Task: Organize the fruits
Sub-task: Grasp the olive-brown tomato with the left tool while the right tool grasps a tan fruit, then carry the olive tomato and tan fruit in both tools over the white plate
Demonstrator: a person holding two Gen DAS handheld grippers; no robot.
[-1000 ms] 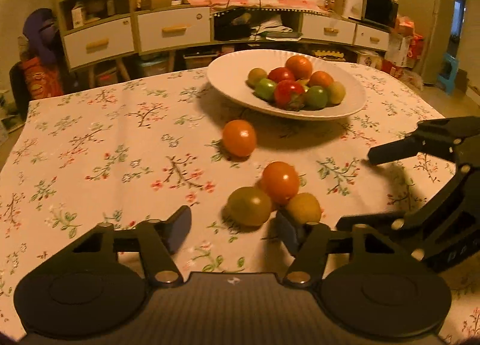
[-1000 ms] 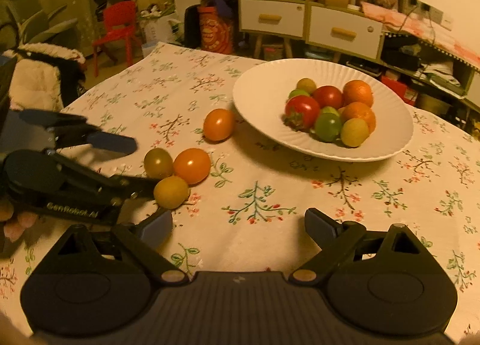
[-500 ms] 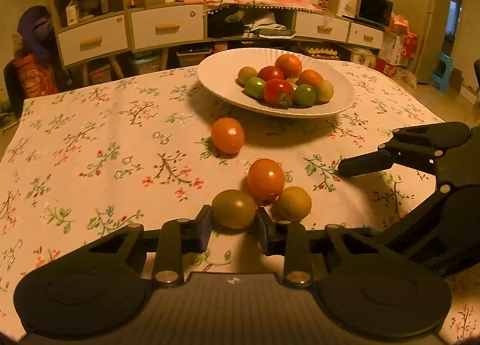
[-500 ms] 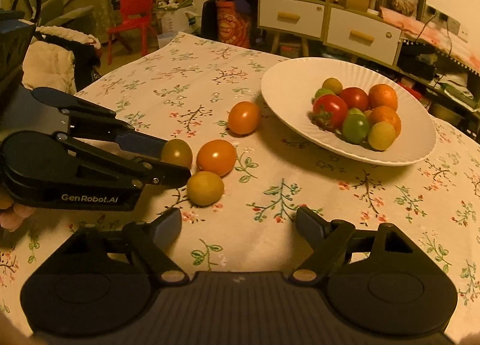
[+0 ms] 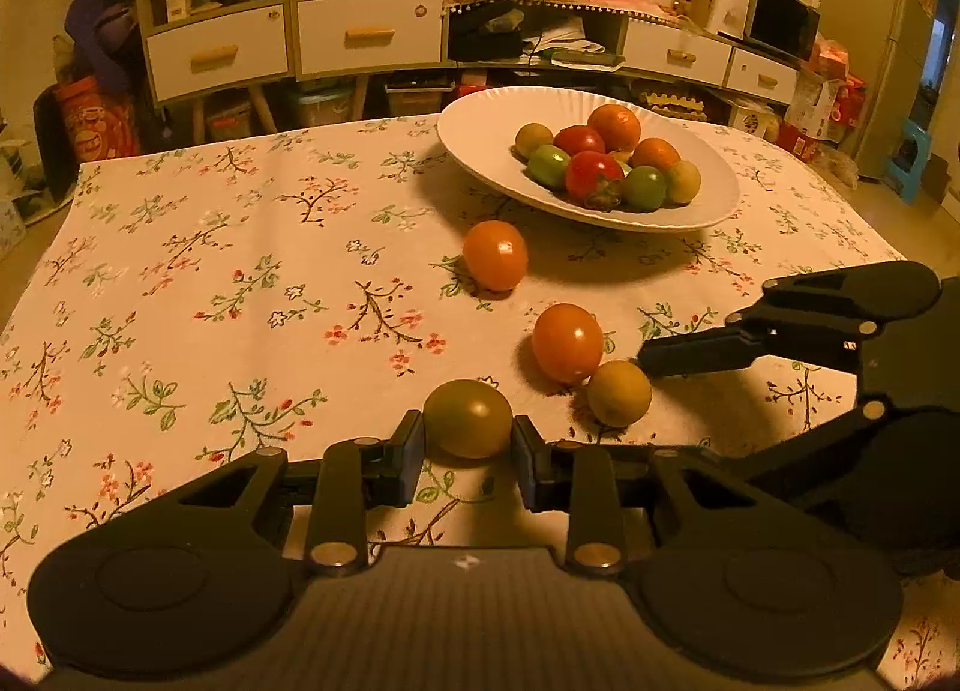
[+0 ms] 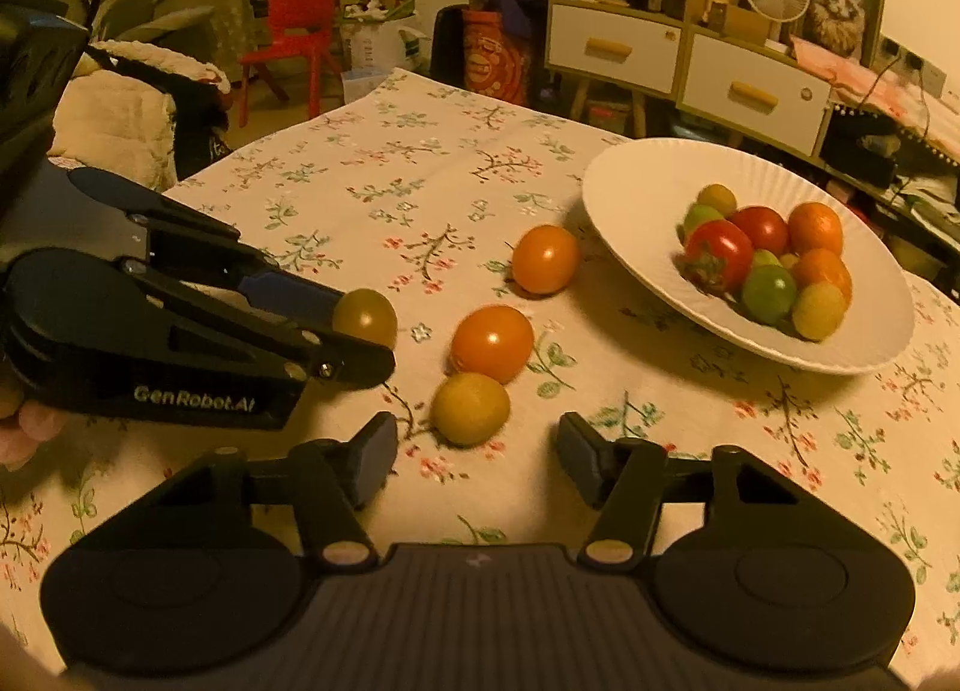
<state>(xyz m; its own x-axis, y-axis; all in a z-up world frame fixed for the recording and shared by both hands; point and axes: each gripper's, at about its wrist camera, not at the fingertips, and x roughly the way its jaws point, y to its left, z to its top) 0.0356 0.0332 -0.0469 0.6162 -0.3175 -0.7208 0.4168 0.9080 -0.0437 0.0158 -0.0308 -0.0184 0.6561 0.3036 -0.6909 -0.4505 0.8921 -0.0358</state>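
Observation:
My left gripper is shut on a greenish-brown tomato, which still rests on the floral tablecloth; the right wrist view shows the same grip from the side. My right gripper has its jaws closing around a small yellow fruit, and the pads stand clear of it on both sides. Two orange tomatoes lie loose between that fruit and the white plate. The plate holds several red, orange, green and yellow fruits.
The plate sits toward the far side of the table. Behind the table stand cabinets with white drawers. A red chair and a padded seat stand off the table's left edge.
My left gripper's jaws closed onto the greenish tomato. The right gripper slid in toward the yellow fruit while its jaws narrowed.

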